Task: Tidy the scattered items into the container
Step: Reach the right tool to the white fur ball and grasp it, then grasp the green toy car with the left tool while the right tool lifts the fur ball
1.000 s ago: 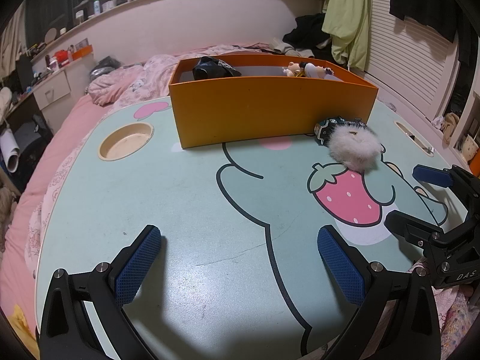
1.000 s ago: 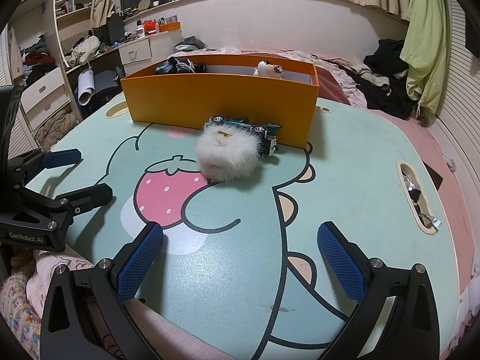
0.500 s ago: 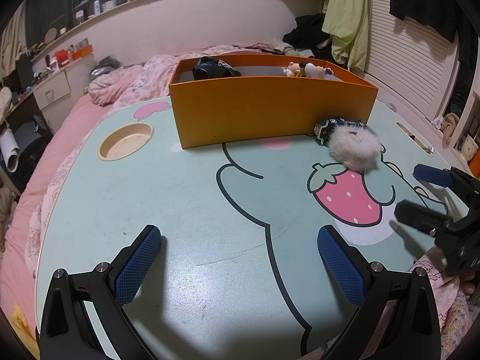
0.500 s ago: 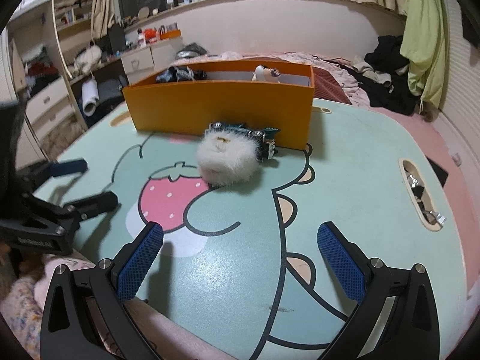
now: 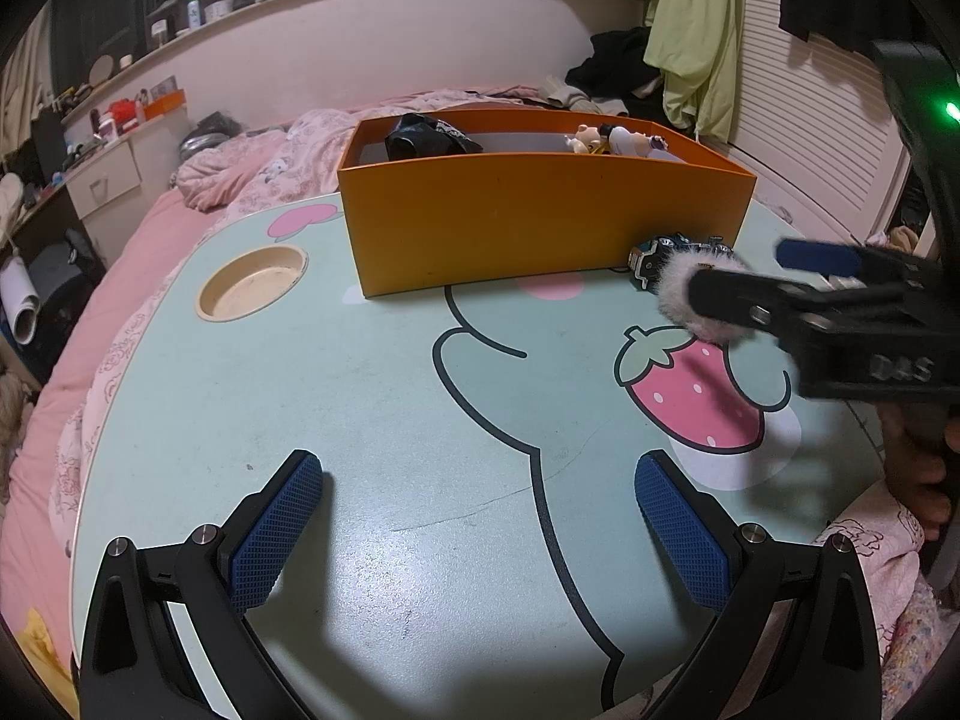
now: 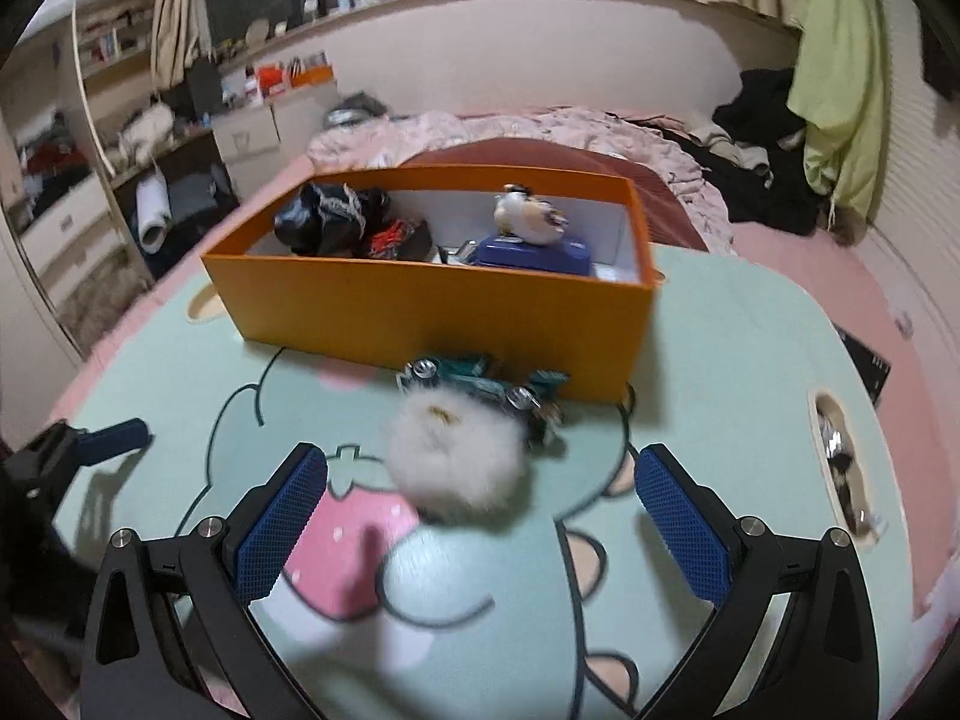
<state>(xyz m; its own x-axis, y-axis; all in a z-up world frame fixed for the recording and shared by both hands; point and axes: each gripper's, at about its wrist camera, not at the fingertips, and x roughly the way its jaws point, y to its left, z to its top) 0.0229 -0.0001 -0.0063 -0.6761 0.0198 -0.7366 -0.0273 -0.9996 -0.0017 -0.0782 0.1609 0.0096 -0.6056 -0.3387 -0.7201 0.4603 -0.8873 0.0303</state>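
Right wrist view puts the right gripper [image 6: 480, 516] with its fingers spread wide and empty, the fluffy white ball [image 6: 459, 450] sitting between and just ahead of them, toward 12 o'clock. Touching the ball's far side, at about 1 o'clock, is a teal toy car [image 6: 480, 381] that lies close against the front wall of the orange box [image 6: 432, 306]. The box already holds a black bundle, a blue case and a small figure. Both loose things rest on the cartoon-printed table [image 5: 390, 396].

From the left wrist view, the left gripper [image 5: 480, 531] is also wide open and holds nothing, low over bare tabletop; the ball [image 5: 675, 294] lies well off at 2 o'clock, partly behind the other gripper's finger.

The ball looks very light and soft, likely to squash and give under the pads, so a grip across its middle should hold it without harm. Its fur may slip a little, and closing carelessly could nudge the car. The car looks rigid and small; its sides seem the sensible place to pinch.
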